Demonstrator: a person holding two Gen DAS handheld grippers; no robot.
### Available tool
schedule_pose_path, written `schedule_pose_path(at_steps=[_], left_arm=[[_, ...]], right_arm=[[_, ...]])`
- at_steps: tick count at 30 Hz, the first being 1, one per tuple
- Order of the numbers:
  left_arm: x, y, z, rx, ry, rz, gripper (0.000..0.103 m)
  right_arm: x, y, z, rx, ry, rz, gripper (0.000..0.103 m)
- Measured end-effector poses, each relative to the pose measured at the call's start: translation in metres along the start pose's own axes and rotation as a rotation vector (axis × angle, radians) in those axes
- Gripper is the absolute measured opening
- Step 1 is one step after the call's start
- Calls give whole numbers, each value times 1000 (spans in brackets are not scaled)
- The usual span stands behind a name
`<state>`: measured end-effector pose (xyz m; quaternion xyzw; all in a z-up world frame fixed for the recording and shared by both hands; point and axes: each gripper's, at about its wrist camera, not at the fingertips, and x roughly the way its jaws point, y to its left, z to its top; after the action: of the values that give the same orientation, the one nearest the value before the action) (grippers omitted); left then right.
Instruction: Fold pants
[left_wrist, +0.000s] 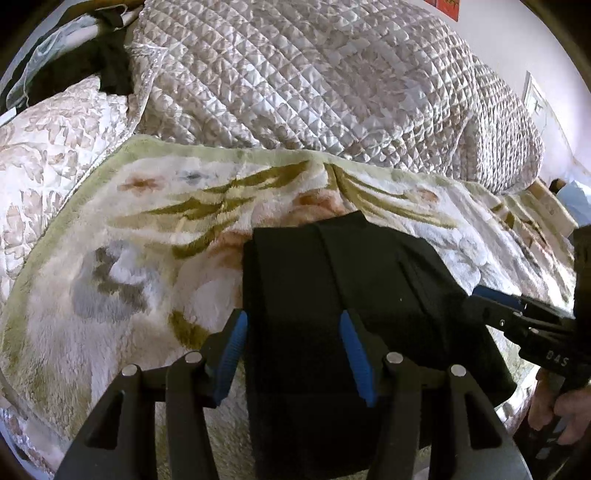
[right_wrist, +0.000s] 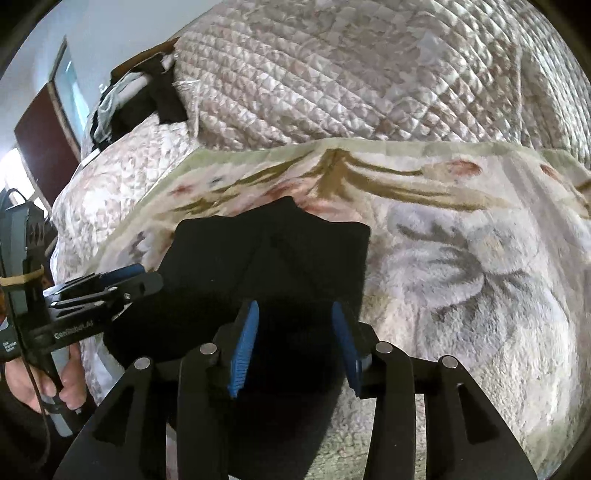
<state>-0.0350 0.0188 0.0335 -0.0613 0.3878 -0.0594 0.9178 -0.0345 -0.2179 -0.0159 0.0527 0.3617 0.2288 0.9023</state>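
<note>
We see a bed with a soft, fluffy blanket (left_wrist: 122, 236) spread on top. The blanket is white with a green edge and has pink flowers and green leaves on it. The black pants (left_wrist: 332, 280) lie on this blanket, near us, folded into a thick block that hangs a little over the near edge.

Our left gripper (left_wrist: 291, 354) has its blue fingers (left_wrist: 231, 350) spread wide apart, one on each side of the left part of the pants, holding nothing. Our right gripper (right_wrist: 295, 350) is spread wide too, over the right part of the pants.

Far behind the blanket sits a big puffy quilt (left_wrist: 295, 81), shiny and gray-pink with small squares. To the far left lie a flowered cover (left_wrist: 48, 147) and some dark clothes (left_wrist: 107, 62). In the right camera we see a white wall (right_wrist: 110, 33) and a dark brown door (right_wrist: 44, 147) on the left.
</note>
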Motion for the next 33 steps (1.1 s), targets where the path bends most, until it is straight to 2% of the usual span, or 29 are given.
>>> schedule_pose_path(at_steps=[4, 10, 13, 16, 20, 25, 29, 33], left_arm=[[1, 19, 4, -74, 2, -36, 56], [21, 36, -4, -184, 96, -135, 58], [24, 37, -7, -216, 115, -197, 58], [27, 35, -8, -212, 124, -208, 60], [34, 44, -8, -269, 130, -247, 60], [41, 44, -5, -282, 116, -243, 62], [36, 42, -7, -287, 123, -236, 56], [28, 42, -11, -291, 124, -240, 43]], right_arm=[[1, -13, 1, 69, 6, 16, 42], [14, -33, -4, 187, 70, 39, 43], [14, -36, -4, 219, 75, 77, 43], [17, -35, -6, 232, 94, 124, 44], [19, -39, -8, 268, 90, 151, 44], [31, -46, -5, 315, 75, 177, 44], [25, -41, -8, 308, 90, 203, 43], [21, -34, -12, 287, 97, 220, 32]])
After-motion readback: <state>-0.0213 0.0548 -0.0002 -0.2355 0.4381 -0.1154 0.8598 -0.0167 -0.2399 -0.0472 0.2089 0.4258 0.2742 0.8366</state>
